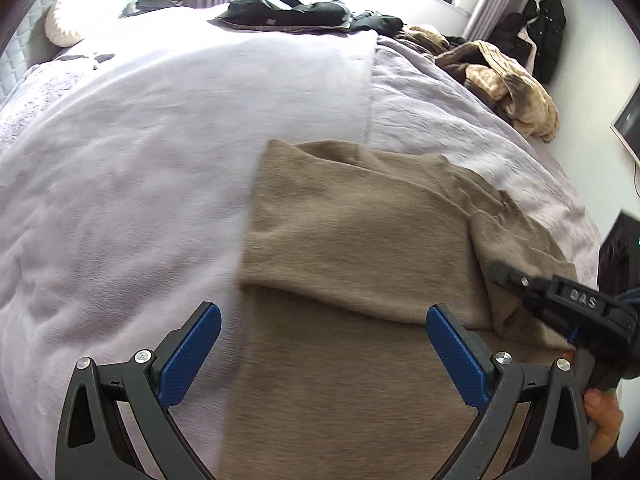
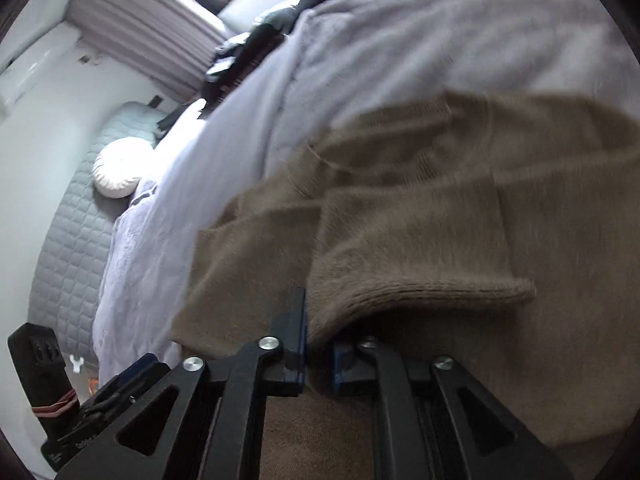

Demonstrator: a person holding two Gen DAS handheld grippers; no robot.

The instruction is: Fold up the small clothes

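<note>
The brown knitted garment [image 1: 360, 248] lies on the bed [image 1: 120, 160], near its closer edge, on the pale lilac blanket. It is already folded partly: one layer lies over the lower part, and a sleeve-like part hangs to the right side.

The left gripper [image 1: 320, 344] hovers above the garment with its fingers wide apart and nothing between them. The right gripper [image 2: 318, 352] has its fingers nearly together, and a thick ribbed edge of the garment sits between them, so I judge that it grips this edge. The right wrist view is blurred, therefore the exact contact is not sure.

To do this step well, the right hand should carry the held edge across in one smooth arc, low over the cloth, so the layer does not drag the one under it. The left gripper can press the fold line or take the other corner. The edges should meet evenly before letting go.
</note>
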